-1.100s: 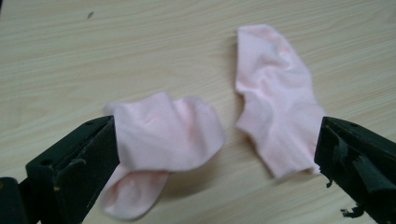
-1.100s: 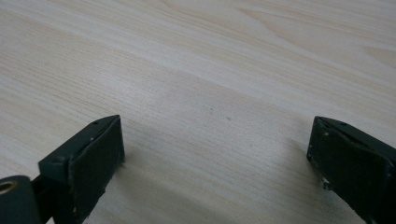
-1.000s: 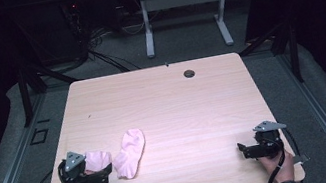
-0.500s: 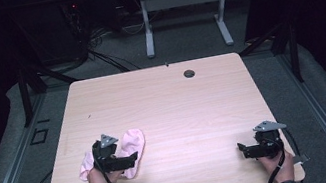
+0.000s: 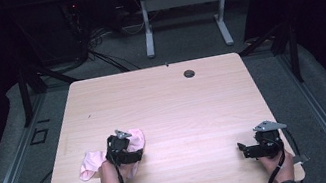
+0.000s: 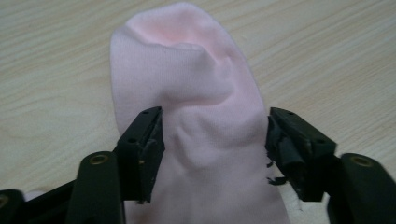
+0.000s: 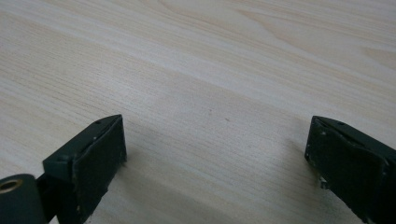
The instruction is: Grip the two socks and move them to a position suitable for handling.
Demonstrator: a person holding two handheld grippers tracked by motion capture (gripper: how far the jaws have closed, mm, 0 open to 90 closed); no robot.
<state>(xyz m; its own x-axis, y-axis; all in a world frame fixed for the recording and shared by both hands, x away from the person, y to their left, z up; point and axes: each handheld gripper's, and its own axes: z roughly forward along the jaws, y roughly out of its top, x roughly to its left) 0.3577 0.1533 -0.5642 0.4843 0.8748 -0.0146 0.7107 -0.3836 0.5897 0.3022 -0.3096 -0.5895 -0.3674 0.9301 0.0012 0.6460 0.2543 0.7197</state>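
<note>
Now the left gripper (image 6: pixel 212 140) straddles the soft pink cotton sock (image 6: pixel 196 93) lying near the light wooden table's (image 5: pixel 177 99) front-left; its jaws have just been closing, pads beginning to bunch it. Lift remains undone. Right gripper (image 7: pixel 215 154) rests spread wide, empty.

The light wood bench (image 5: pixel 180 114) has rounded corners and a small dark round hole (image 5: pixel 189 73) near its far edge. Beyond it, on the grey floor (image 5: pixel 194 48), stand the white legs of another table (image 5: pixel 147 28), with dark cables (image 5: pixel 98 52) trailing to their left. Black frame struts (image 5: pixel 24 90) rise beside the bench's far corners.
</note>
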